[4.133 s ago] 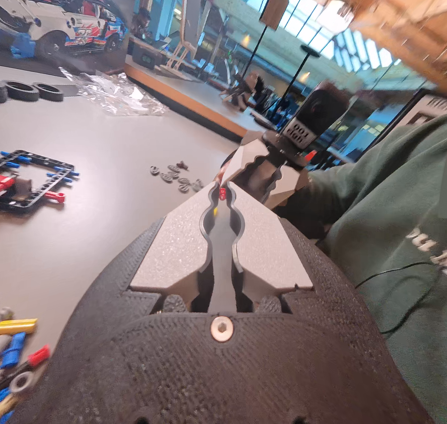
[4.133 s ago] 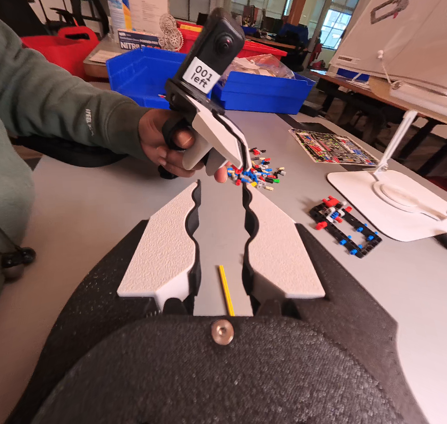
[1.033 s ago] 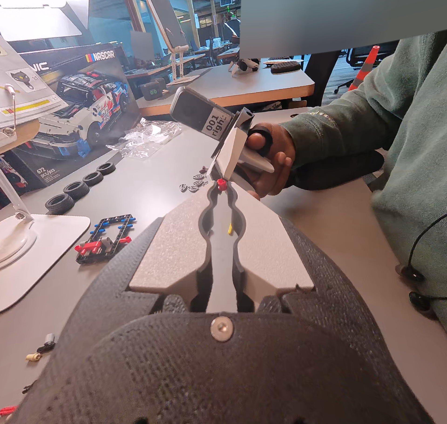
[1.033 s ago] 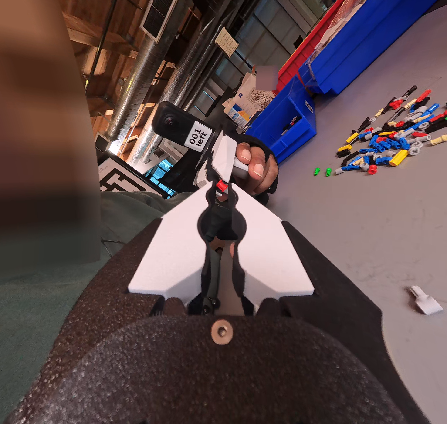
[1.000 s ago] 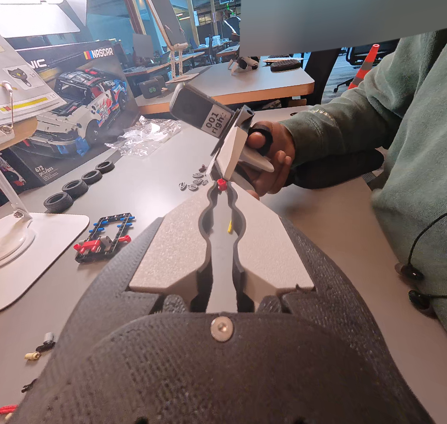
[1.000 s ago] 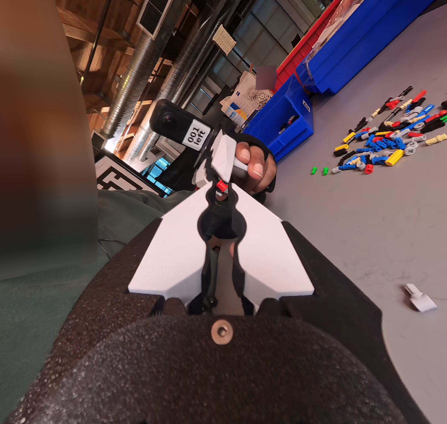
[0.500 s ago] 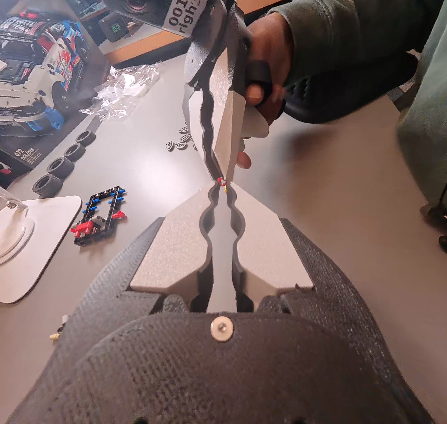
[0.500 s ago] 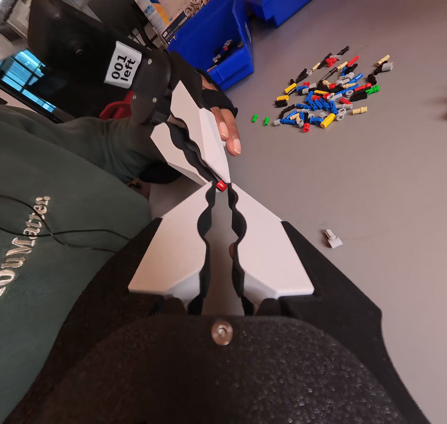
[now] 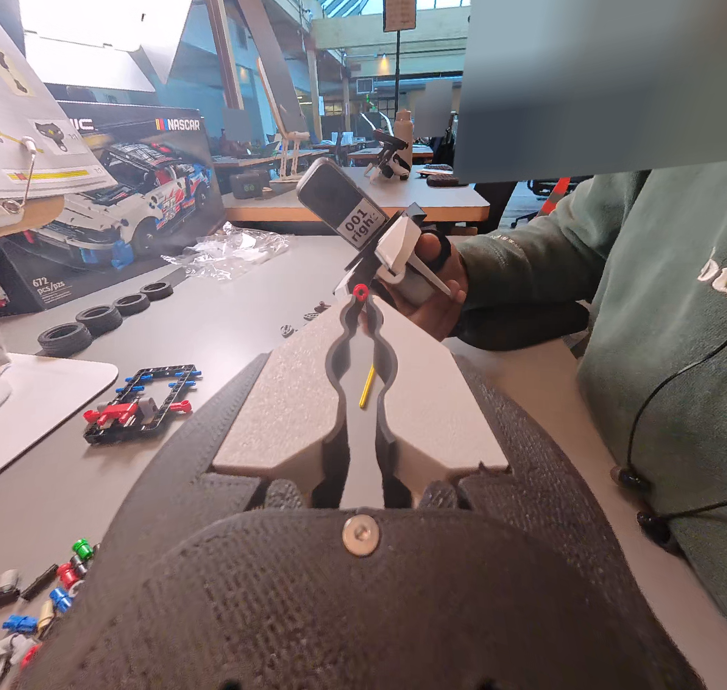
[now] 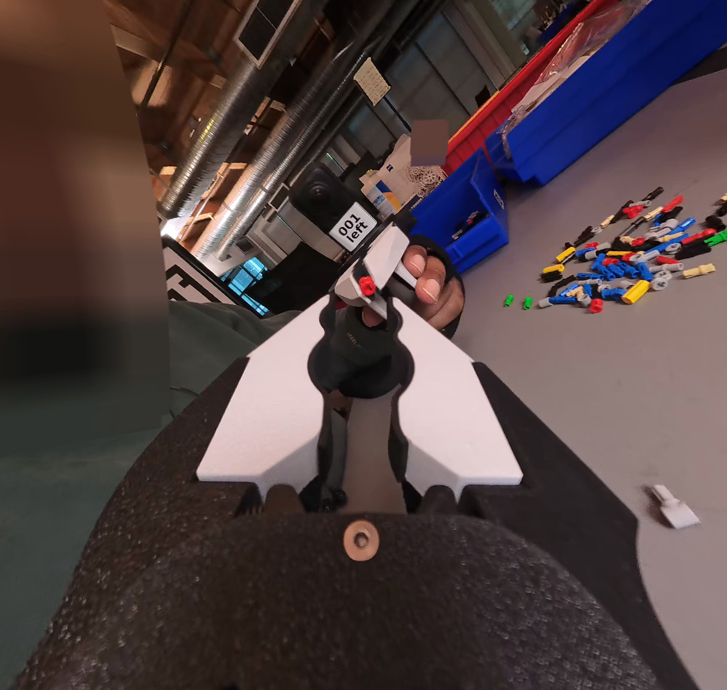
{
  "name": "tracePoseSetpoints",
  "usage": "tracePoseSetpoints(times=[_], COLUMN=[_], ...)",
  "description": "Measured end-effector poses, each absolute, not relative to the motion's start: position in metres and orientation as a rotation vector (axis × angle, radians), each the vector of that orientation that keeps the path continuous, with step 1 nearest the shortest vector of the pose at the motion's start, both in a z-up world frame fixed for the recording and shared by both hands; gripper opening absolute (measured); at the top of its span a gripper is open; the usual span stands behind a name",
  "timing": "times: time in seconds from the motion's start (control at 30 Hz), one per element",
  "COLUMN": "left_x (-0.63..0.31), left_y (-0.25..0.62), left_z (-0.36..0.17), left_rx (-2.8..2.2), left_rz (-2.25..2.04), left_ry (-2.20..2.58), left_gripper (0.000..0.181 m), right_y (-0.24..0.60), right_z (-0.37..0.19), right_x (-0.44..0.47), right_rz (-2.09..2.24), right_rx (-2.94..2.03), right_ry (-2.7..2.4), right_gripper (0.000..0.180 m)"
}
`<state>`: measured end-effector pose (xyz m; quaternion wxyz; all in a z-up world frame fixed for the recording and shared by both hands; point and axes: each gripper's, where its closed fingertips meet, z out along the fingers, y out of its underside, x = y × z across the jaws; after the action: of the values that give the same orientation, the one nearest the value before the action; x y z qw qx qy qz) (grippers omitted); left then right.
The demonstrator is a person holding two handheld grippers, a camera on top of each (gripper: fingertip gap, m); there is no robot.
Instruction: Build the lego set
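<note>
My left gripper (image 9: 360, 296) is shut on a small red lego piece (image 9: 360, 291), held at its fingertips above the grey table (image 9: 236, 337). The right wrist view shows the same red piece (image 10: 366, 285) in the left gripper's tips. My right gripper (image 10: 362, 304) points at it from just behind, jaws a little apart and empty. It also shows in the left wrist view (image 9: 348, 283), held by a hand in a green sleeve. A thin yellow axle (image 9: 367, 386) lies on the table below my left fingers.
A black frame assembly (image 9: 145, 399) with blue pins and a red part lies at left. Three tyres (image 9: 98, 317), the set box (image 9: 118, 207), a plastic bag (image 9: 232, 250) and a white stand base (image 9: 47, 392) are behind. Loose pieces (image 10: 629, 266), blue bins (image 10: 570, 140) and a grey piece (image 10: 672, 510) are at right. My two grippers' fingertips are within a few centimetres of each other.
Half a second ago both grippers met tip to tip low over the table at the red piece. Now both are raised and tilted up; the right jaws have parted and stand off the piece.
</note>
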<state>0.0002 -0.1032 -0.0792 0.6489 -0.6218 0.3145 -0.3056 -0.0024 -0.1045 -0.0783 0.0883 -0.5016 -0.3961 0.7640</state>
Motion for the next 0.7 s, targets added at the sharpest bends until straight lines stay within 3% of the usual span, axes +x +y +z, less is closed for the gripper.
tracePoseSetpoints(times=[0.33, 0.5, 0.7], left_x=[-0.001, -0.011, -0.012], left_y=[-0.096, -0.09, -0.085], left_z=[-0.097, -0.098, -0.107], left_rx=[-1.489, -1.515, -1.567], left_rz=[-0.569, -0.563, -0.573], left_ry=[0.766, 0.723, 0.698], left_gripper=[0.0, 0.0, 0.0], right_y=[-0.099, -0.092, -0.043], right_z=[-0.102, -0.114, -0.083], right_x=[-0.009, -0.008, 0.009], right_rz=[2.092, 1.854, 1.674], right_rx=[-1.612, -1.61, -1.526], right_ry=[-1.233, -1.356, -1.213], right_gripper=[0.0, 0.001, 0.01])
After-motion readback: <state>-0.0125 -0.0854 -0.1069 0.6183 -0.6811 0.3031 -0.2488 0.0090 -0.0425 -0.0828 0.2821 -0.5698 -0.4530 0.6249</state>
